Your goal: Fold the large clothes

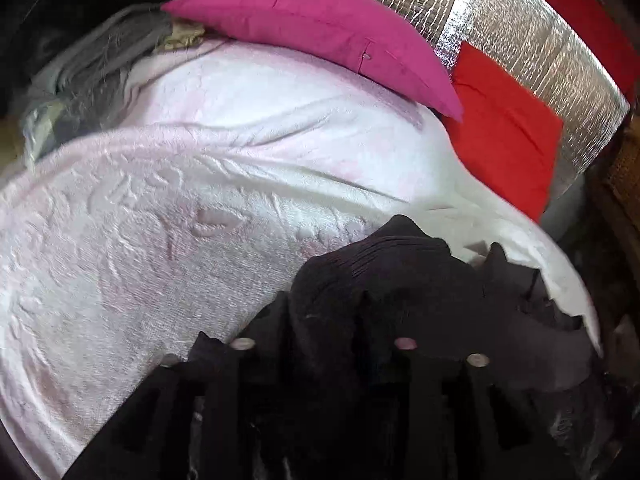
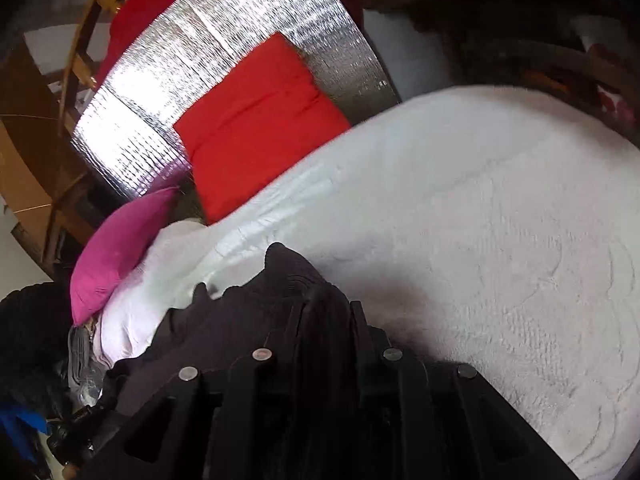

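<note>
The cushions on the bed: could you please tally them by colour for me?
Magenta cushion: 1
Red cushion: 1
Total: 2

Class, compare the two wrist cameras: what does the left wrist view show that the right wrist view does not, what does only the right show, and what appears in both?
Only the left wrist view: the whole long side of the pink pillow, with grey cloth bunched past its left end.

Only the right wrist view: brown wooden framing at upper left and something blue at lower left.

Both: the dark garment bunched between each gripper's fingers, the pale blanket, the red cushion and the silver foil panel.
</note>
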The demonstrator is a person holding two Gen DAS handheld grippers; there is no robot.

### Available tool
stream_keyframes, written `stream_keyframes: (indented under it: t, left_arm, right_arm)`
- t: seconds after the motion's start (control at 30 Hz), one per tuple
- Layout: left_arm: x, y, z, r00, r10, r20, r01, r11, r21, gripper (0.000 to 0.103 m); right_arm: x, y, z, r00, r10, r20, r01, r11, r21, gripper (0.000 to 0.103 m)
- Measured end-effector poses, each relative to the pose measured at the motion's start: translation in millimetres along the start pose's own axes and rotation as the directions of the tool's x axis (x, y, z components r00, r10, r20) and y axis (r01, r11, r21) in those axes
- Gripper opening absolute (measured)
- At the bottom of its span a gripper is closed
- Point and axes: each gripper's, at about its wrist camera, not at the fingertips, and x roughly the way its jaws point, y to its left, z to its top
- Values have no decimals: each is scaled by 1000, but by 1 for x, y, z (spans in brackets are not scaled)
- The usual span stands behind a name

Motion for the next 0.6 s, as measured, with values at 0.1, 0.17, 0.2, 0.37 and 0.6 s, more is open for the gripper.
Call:
stream_keyframes:
  t: [0.1, 0.17, 0.2, 0.37, 0.6]
  left_arm:
    - [-5, 0, 2, 999, 37, 7, -37, 999, -3, 63]
    - [-16, 3, 4, 999, 51, 14, -50, 999, -15, 66]
    - [-23, 6, 5, 998, 58, 22, -58, 998, -19, 67]
    - [-64, 15, 4, 991, 122, 63, -120, 992, -29, 70]
    - [-100, 51, -54, 983, 183, -19, -184, 982, -54, 80]
  right_arm:
    - [-2, 7, 5, 1000, -28, -7, 28, 1000, 13, 53]
    - [-13, 5, 8, 999, -37, 30, 36, 998, 47, 77]
    - [-20, 4, 10, 998, -37, 48, 34, 997, 65, 77]
    - [-54, 9, 12, 998, -46, 51, 43, 997, 64, 77]
    - [-112, -1, -28, 997, -80, 22, 81, 996, -30, 77]
